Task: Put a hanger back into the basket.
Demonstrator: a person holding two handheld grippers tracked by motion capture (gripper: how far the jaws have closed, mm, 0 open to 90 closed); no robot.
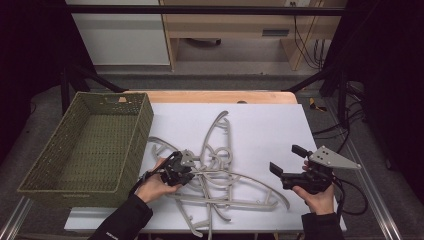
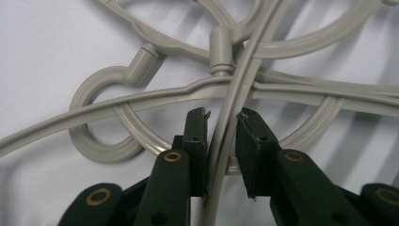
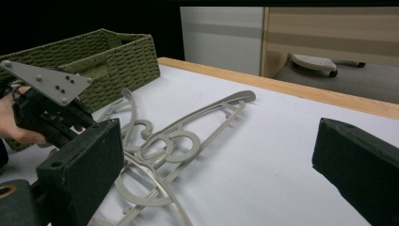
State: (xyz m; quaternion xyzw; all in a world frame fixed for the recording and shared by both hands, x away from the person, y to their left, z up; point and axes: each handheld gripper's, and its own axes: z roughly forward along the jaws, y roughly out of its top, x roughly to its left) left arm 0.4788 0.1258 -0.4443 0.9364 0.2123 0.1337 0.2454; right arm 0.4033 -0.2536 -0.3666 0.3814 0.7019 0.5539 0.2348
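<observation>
White sheeting covers your desk [image 1: 260, 125], with a strip of bare wood along the far edge and pale cabinets on the floor beyond. Grey plastic hangers [image 1: 220, 185] lie in a tangled heap near the middle of the sheet, hooks and arms crossing one another; one hanger [image 1: 215, 127] reaches out of the heap toward the far edge.

Your left tongs [image 1: 186, 172] sit low over the left part of the heap. From the left gripper view, a thin hanger bar [image 2: 225, 136] runs between the two jaws: the left jaw lies against it, while the right jaw looks just beside it, and I cannot tell whether it touches. The jaws are drawn in narrow around that bar. Just past the tips, a hanger neck [image 2: 221, 49] and several looping hooks cross.

Your right tongs [image 1: 286, 161] are held off to the right of the heap, above bare sheet, with the jaws spread wide and nothing between them. Your right hand [image 1: 320, 197] grips their body near the near edge.

At the left end of the desk stands a green woven basket [image 1: 47, 167], close beside the hangers.
</observation>
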